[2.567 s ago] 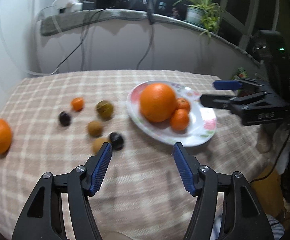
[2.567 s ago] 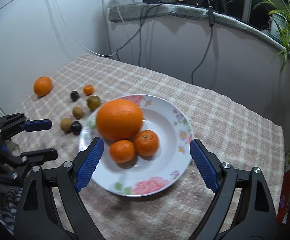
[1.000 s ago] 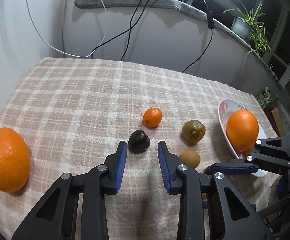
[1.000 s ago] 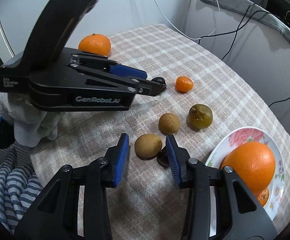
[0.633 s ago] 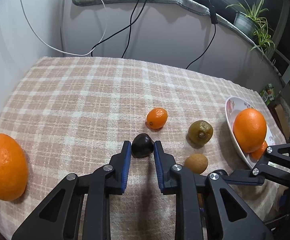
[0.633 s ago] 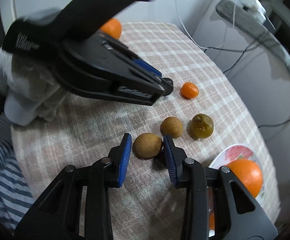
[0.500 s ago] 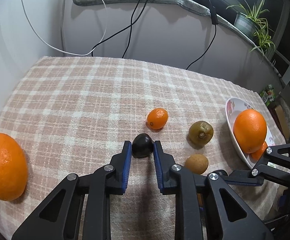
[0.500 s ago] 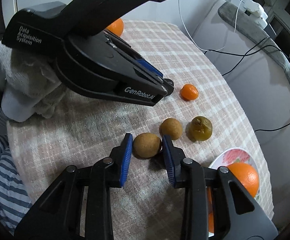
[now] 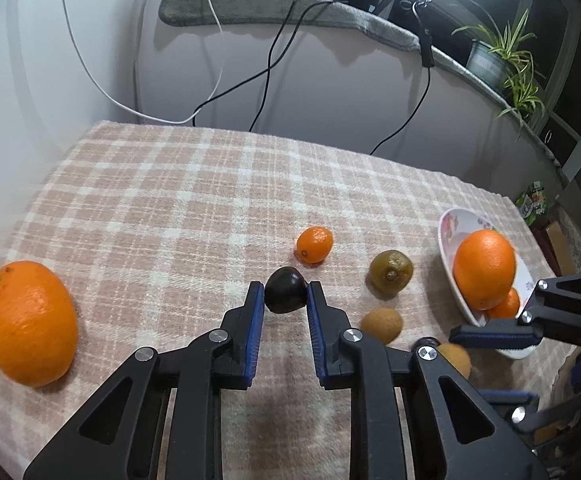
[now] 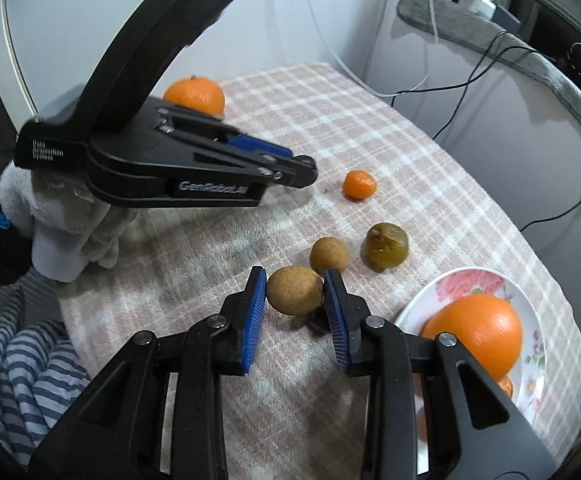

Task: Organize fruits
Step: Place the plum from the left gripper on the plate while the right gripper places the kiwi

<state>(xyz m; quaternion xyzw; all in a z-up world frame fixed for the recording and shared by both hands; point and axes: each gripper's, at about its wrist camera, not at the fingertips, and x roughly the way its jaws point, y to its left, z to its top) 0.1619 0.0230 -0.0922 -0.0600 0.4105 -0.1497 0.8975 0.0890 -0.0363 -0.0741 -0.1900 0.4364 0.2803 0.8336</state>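
Both grippers are seen closed on small fruits above the checked cloth (image 9: 170, 208). In the left wrist view, the left gripper (image 9: 285, 300) is found at the lower centre of the frame, and a dark fruit (image 9: 285, 295) is pinched between its blue pads (image 9: 256, 320), right at the tips. Its jaws are only as far apart as this fruit is wide.

In the right wrist view, the right gripper (image 10: 295, 294) is placed at the lower centre, and a brown fruit (image 10: 294, 290) is held between its pads in the same way, at the tips. A second brown fruit (image 10: 329, 255) lies just beyond it, close to the right pad, and a greenish fruit (image 10: 385, 246) is seen beside that one, further right. A small orange (image 10: 359, 185) lies alone in the upper middle of this frame.

A big orange (image 9: 26, 322) rests at the left edge of the left wrist view, well apart from the other fruits. At the right edge of the same view, a flowered plate (image 9: 448, 232) is seen, and another large orange (image 9: 484, 268) lies in it with a smaller one partly hidden under it. Whether the held fruits are touching the cloth cannot be told.
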